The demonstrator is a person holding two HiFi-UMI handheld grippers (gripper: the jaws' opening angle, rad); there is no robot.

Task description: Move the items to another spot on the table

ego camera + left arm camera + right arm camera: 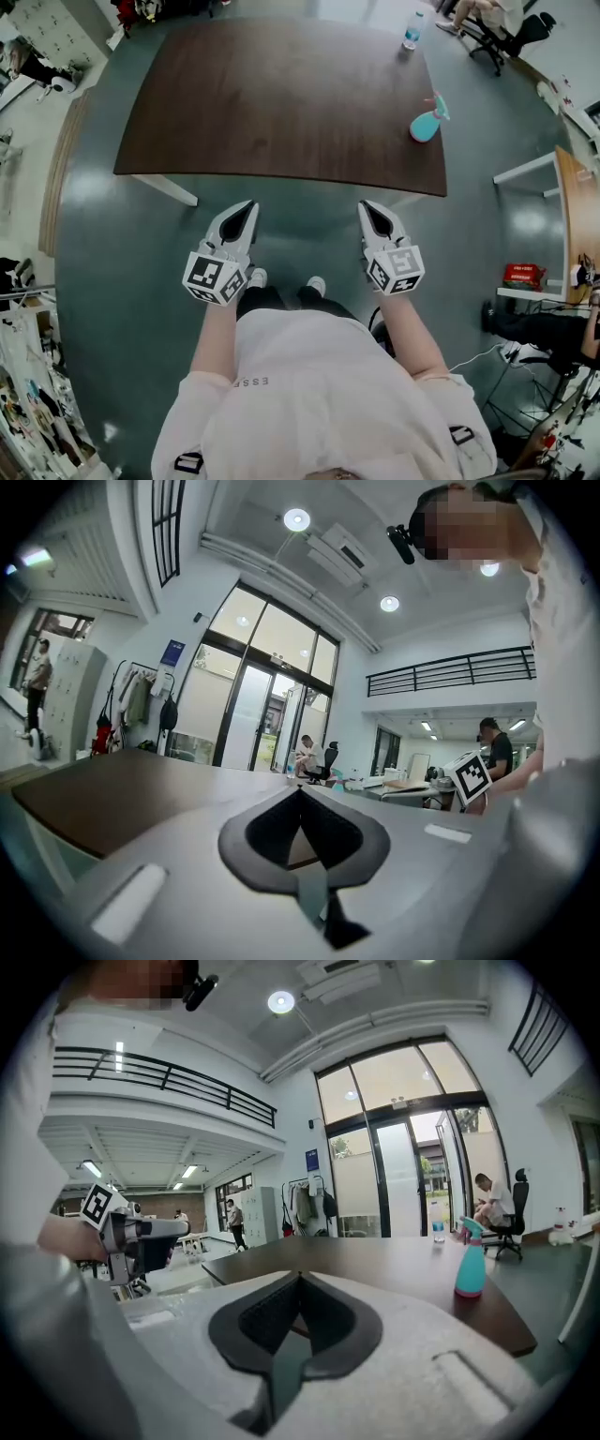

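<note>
Floor [309,220], grey-green and glossy, filled most of the head view. The gripper views showed an open hall with tall glass doors and a railed gallery. Across the upper half of the frame lay the table [281,103], dark brown, matt and bare but for two things. Below it, at centre left and centre right, the left gripper [249,204] and the right gripper [365,206] hung short of the near edge, each with jaws closed tip to tip on nothing. By the table's right edge stood the teal spray bottle [427,122], upright. It was probably light, rigid and smooth, and best taken round the body under the trigger head. At the upper right corner stood the small water bottle [412,31], likely thin-walled and slippery, so it wanted a gentle mid-body hold.
</note>
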